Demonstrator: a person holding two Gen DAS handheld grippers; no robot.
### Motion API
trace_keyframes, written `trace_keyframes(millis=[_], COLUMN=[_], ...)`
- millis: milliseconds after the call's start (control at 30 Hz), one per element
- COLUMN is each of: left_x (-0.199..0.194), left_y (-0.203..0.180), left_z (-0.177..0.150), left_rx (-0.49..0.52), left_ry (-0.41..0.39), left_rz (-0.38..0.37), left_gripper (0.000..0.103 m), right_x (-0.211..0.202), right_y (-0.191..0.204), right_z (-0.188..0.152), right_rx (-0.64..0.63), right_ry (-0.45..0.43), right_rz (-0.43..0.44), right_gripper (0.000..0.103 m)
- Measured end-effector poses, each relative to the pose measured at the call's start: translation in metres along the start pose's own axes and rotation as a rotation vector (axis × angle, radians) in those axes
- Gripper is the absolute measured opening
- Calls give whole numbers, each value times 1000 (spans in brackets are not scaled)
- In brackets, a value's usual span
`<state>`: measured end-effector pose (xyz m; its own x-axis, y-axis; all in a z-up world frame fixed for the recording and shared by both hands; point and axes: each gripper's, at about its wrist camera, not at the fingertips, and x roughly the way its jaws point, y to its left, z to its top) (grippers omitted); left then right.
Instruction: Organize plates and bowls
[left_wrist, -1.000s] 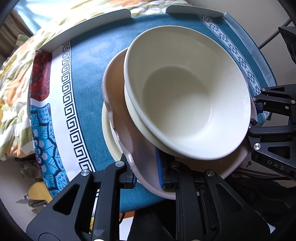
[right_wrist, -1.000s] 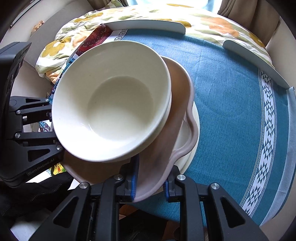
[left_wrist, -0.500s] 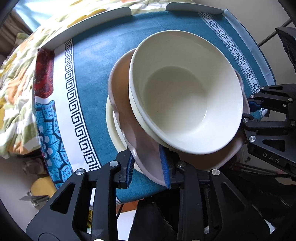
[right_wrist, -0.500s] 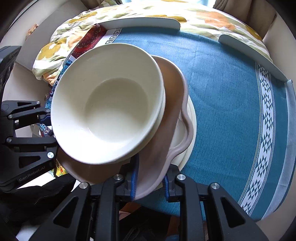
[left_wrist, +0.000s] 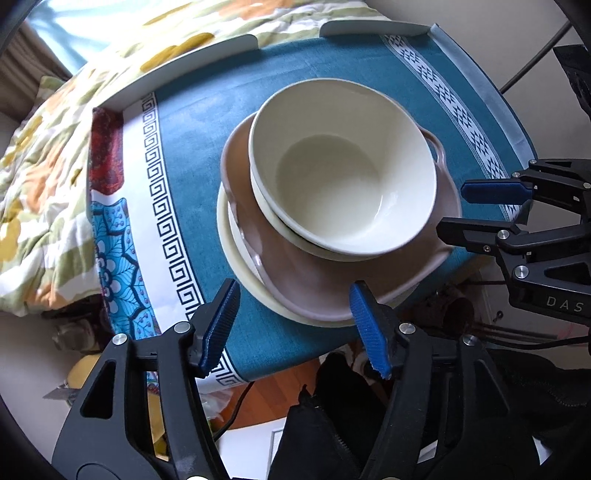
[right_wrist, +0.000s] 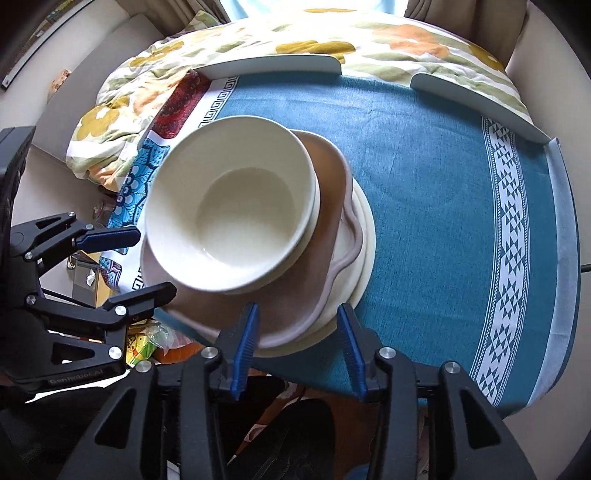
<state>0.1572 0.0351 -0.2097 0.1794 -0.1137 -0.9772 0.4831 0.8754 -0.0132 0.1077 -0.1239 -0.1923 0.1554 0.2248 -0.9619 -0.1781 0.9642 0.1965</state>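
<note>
A stack stands near the front edge of the table. A cream bowl (left_wrist: 341, 166) (right_wrist: 236, 206) sits on a second cream bowl, on a wavy-edged pinkish-brown plate (left_wrist: 314, 284) (right_wrist: 291, 295), on a cream plate (left_wrist: 236, 258) (right_wrist: 364, 240). My left gripper (left_wrist: 295, 317) is open just in front of the stack, touching nothing. My right gripper (right_wrist: 295, 339) is open just short of the plates' rim. Each gripper also shows in the other's view: the right one (left_wrist: 476, 208) and the left one (right_wrist: 144, 258), both open beside the stack.
The table carries a teal cloth (right_wrist: 443, 206) with white patterned bands and low white rails (right_wrist: 273, 64) along its far edge. A floral quilt (left_wrist: 44, 177) lies behind and to the left. Clutter lies on the floor below the table's front edge.
Both grippers have let go of the pinkish-brown plate, opened wide and drawn back. The stack has come down to rest on the cream plate.
</note>
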Motion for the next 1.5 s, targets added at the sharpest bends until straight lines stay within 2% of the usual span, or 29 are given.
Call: trace_keyframes(millis=[100, 200, 300, 367, 400, 433, 467, 533, 567, 633, 667, 767, 833, 933, 1500], left_x=[-21, -55, -103, -137, -151, -167, -180, -206, -217, -236, -243, -255, -258, -260, -263], left_y=[-3, -7, -15, -22, -26, -29, -33, -42, -46, -56, -60, -74, -80, -85, -93], left_z=[-8, -16, -28, -38, -45, -52, -59, -73, -79, -91, -95, -106, -113, -121, -128], left_rx=[-41, -97, -142, -172, -193, -215, -235, -268, -282, -288, -284, -278, -282, -289, -284], left_ry=[-37, -123, -263, -378, -433, -490, -547, -661, -711, -795, -822, -860, -871, -887, -905], left_rz=[16, 34, 70, 126, 146, 157, 161, 171, 180, 198, 212, 277, 279, 263, 318], left_gripper=[59, 59, 59, 59, 63, 72, 78, 97, 101, 103, 103, 103, 103, 103, 103], right_x=[-20, -52, -96, -129, -144, -158, -172, -197, -208, -228, -237, -256, -260, -258, -261], right_y=[0, 2, 3, 3, 2, 3, 3, 1, 1, 1, 1, -2, -3, -1, 12], right_z=[-8, -18, -31, -43, -50, -57, -64, -79, -86, -99, -105, -121, -128, -135, -149], right_rx=[-20, -28, -28, -26, -18, -9, 3, 31, 40, 63, 77, 110, 125, 122, 108], right_ry=[-53, -136, -255, -349, -397, -438, -481, -571, -611, -688, -721, -804, -831, -829, -864], right_rz=[12, 13, -6, -33, -45, -60, -76, -109, -127, -165, -185, -215, -238, -262, -289], right_gripper=[40, 40, 40, 40, 40, 42, 46, 70, 75, 93, 95, 102, 102, 102, 102])
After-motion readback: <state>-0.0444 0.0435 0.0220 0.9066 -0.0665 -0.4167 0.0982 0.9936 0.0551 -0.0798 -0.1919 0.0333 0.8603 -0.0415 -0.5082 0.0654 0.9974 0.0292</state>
